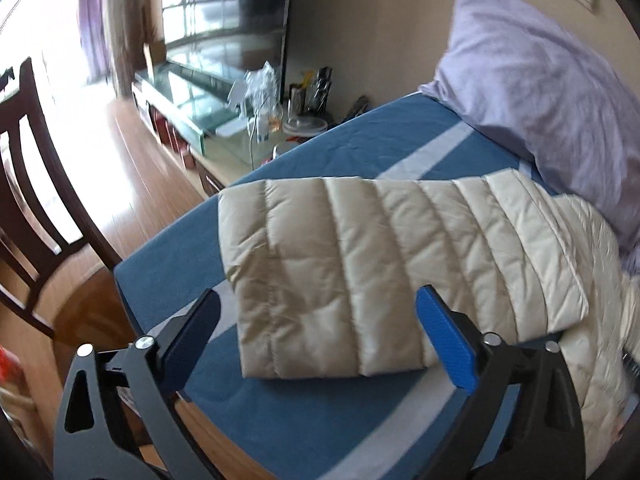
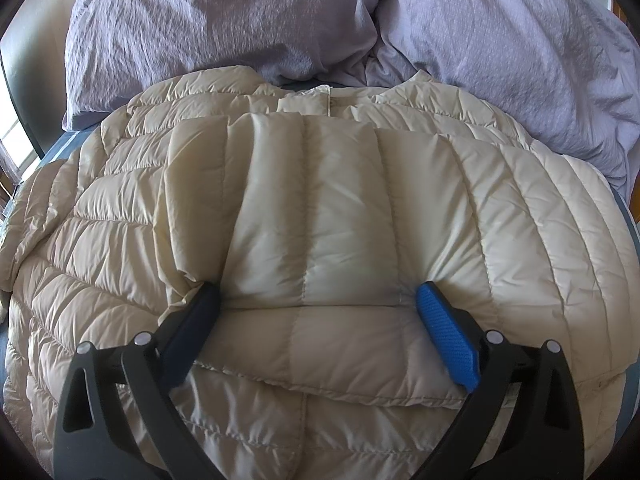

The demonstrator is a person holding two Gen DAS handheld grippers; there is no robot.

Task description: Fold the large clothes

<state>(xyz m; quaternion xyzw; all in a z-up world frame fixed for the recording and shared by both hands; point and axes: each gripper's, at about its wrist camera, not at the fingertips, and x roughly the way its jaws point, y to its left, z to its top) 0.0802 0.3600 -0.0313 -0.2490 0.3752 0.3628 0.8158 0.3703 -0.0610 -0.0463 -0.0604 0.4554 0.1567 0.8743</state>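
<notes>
Sunlight floods the wooden floor on the left, and a blue sheet with pale stripes covers the bed where all the action sits. Up at the head of the bed lies a lilac pillow, and the right wrist view shows a second lilac pillow beside it. Spread across the blue sheet is the cream quilted jacket, puffy and ribbed, with one sleeve laid flat out toward the edge of the bed.

Look at the left gripper: it hangs above that sleeve with its fingers spread wide, nothing between them, apart from the fabric. No grip there.

Over to the right gripper: it sits low on the jacket, fingers wide apart with a folded flap of the quilted fabric lying between them. Both tips dent the padding at either side of the flap, but whether they truly clamp it I cannot tell.

Beyond the bed stand a dark wooden chair and a low glass-topped cabinet cluttered with jars.
</notes>
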